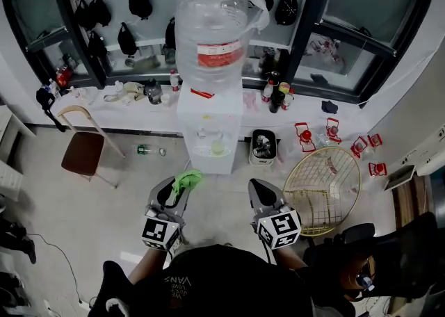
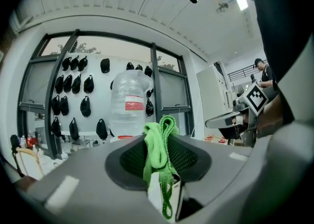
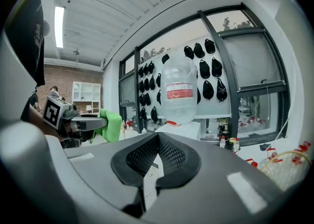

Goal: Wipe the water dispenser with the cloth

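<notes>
The white water dispenser point(image 1: 208, 128) stands against the window wall with a big clear bottle point(image 1: 212, 30) on top. It also shows ahead in the left gripper view as the bottle point(image 2: 128, 105) and in the right gripper view as the bottle point(image 3: 179, 93) over the white body point(image 3: 184, 130). My left gripper point(image 1: 182, 185) is shut on a bright green cloth point(image 1: 187, 180), a short way in front of the dispenser's lower front. The cloth point(image 2: 159, 156) is pinched between the jaws and hangs down. My right gripper point(image 1: 257, 187) is shut with nothing in it, level beside the left.
A wooden chair point(image 1: 83, 145) stands to the left and a round wire basket point(image 1: 325, 187) lies to the right. A small bin point(image 1: 263, 147) sits next to the dispenser. Bottles line the window ledge point(image 1: 139, 93). A green bottle point(image 1: 144, 149) lies on the floor.
</notes>
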Motion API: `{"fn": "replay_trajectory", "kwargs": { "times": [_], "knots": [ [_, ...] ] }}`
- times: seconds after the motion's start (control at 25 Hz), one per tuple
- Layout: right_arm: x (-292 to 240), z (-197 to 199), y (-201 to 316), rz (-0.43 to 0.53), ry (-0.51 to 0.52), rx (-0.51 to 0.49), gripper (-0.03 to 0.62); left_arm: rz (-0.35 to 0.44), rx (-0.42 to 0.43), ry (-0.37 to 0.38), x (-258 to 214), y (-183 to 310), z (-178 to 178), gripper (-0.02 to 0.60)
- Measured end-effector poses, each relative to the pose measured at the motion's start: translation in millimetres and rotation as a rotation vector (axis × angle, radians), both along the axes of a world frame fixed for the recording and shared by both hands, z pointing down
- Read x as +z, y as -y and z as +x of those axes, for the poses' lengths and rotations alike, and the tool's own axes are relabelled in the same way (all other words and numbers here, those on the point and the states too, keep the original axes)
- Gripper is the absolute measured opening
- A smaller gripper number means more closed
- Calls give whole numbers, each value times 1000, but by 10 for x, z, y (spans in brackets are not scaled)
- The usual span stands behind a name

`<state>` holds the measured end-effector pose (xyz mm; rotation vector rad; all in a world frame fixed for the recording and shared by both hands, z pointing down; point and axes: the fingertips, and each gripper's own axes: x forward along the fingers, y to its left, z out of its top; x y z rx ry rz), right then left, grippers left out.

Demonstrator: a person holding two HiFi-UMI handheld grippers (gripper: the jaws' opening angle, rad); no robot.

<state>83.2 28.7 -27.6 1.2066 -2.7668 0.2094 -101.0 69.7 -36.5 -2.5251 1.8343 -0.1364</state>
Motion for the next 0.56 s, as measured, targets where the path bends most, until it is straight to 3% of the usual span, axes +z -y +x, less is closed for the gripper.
{"fn": "replay_trajectory", "kwargs": {
  "times": [0.32,0.56],
  "knots": [
    [-42,-45,23,5,-14,-4,3,-30,3,-10,10,3,-21,118],
    [-44,-105,47,10,-19,-3,3,-9,11,-1,33,50,-106,118]
  ]
}}
